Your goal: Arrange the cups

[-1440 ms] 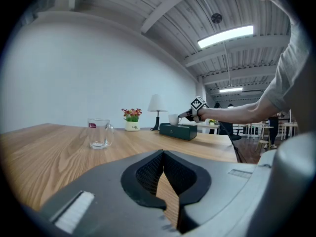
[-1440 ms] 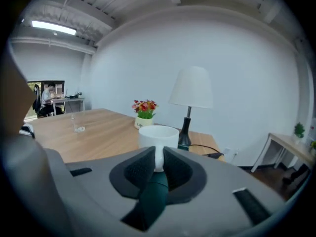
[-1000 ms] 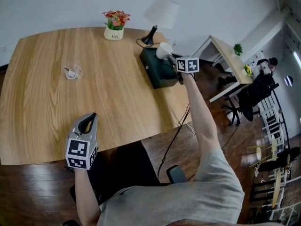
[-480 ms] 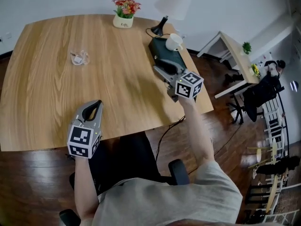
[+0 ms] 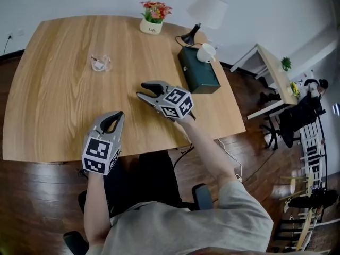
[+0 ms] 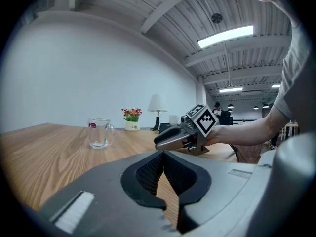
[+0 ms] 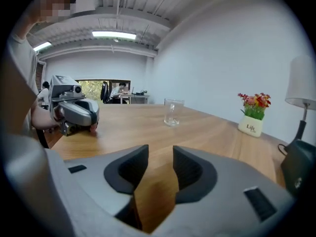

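Observation:
A clear glass mug (image 5: 100, 63) stands alone on the wooden table (image 5: 58, 94), left of centre toward the back; it also shows in the left gripper view (image 6: 98, 133) and the right gripper view (image 7: 172, 113). A white cup (image 5: 206, 52) sits on top of a dark green box (image 5: 199, 73) at the table's right edge. My right gripper (image 5: 141, 89) hovers over the table's middle, pointing left; its jaws are closing a little with nothing between them. My left gripper (image 5: 113, 116) rests near the front edge, shut and empty.
A small flower pot (image 5: 152, 25) and a white table lamp (image 5: 206, 10) stand at the table's back edge, the lamp's cord running by the box. A second desk (image 5: 273, 68) and a seated person are off to the right. The floor is dark wood.
My right gripper left the white cup on the green box, opened, and swung left and nearer to the table's middle. The left gripper stayed put.

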Motion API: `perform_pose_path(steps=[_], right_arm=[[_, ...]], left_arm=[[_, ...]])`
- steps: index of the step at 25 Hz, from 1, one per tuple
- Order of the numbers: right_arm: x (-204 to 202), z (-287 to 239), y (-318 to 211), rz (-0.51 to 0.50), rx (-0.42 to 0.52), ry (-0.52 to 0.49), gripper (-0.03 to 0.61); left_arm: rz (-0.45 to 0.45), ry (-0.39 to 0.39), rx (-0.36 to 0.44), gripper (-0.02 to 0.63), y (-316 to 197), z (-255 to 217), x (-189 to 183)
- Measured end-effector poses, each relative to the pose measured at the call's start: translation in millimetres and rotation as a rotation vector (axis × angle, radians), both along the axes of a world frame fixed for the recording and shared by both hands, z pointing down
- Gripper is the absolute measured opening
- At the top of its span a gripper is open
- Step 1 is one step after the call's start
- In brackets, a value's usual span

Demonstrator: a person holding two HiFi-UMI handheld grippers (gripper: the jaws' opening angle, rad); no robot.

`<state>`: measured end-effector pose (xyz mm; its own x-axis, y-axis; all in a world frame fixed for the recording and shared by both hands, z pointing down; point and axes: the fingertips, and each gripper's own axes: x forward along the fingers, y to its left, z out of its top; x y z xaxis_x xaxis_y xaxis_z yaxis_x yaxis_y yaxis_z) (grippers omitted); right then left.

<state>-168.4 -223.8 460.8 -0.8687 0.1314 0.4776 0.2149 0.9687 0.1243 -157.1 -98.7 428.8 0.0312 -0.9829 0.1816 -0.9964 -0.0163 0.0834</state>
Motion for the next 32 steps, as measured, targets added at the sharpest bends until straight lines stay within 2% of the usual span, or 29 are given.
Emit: perform_pose_path(steps=[6, 9, 11, 15, 16, 17, 18, 19, 23, 26, 27, 32], right_arm=[[-72.2, -22.2, 7.7, 0.007, 0.012, -0.089, 0.15], [-111.5, -37.2, 8.5, 0.029, 0.052, -0.133, 0.15], [-133.6, -41.0, 6.8, 0.055, 0.078, -0.142, 0.15], [-163.0, -32.0, 4.8, 0.104, 0.075, -0.108, 0.152], [-167.0, -28.3, 3.1, 0.112, 0.081, -0.097, 0.152], [-169.2, -25.5, 0.3, 0.121, 0.087, -0.088, 0.129], [-169.9, -24.0, -3.2, 0.13, 0.086, -0.083, 0.081], [-170.1, -23.7, -6.6, 0.141, 0.08, -0.082, 0.071], [-174.8, -24.5, -11.8, 0.158, 0.107, -0.096, 0.064], [-180.1, -21.6, -10.6, 0.138, 0.12, -0.09, 0.086], [-180.6, -22.0, -10.1, 0.13, 0.113, -0.091, 0.063], [-165.8, -33.6, -13.3, 0.149, 0.035, -0.16, 0.057]], left_arm=[[-0.001, 0.0, -0.001, 0.011, 0.0, 1.2, -1.6], [-0.001, 0.001, 0.0, 0.011, -0.6, 1.9, -1.8], [0.0, 0.001, -0.001, 0.011, -0.8, 1.6, -1.8], [0.0, 0.001, -0.002, 0.011, 0.3, 1.3, -1.5], [0.0, 0.001, -0.002, 0.011, 0.3, 1.5, -1.5], [0.0, 0.001, -0.001, 0.011, -0.1, 1.6, -1.3], [0.0, 0.002, 0.0, 0.011, -0.6, 1.5, -1.1], [0.002, 0.002, 0.0, 0.011, -0.9, 1.3, -1.1], [0.001, 0.002, 0.003, 0.011, 0.5, -0.3, -3.3], [0.0, -0.001, 0.003, 0.011, 0.9, 2.1, -3.2], [-0.001, 0.0, 0.002, 0.011, 0.7, 2.5, -2.8], [0.004, 0.002, -0.001, 0.011, 2.0, 1.5, -2.5]])
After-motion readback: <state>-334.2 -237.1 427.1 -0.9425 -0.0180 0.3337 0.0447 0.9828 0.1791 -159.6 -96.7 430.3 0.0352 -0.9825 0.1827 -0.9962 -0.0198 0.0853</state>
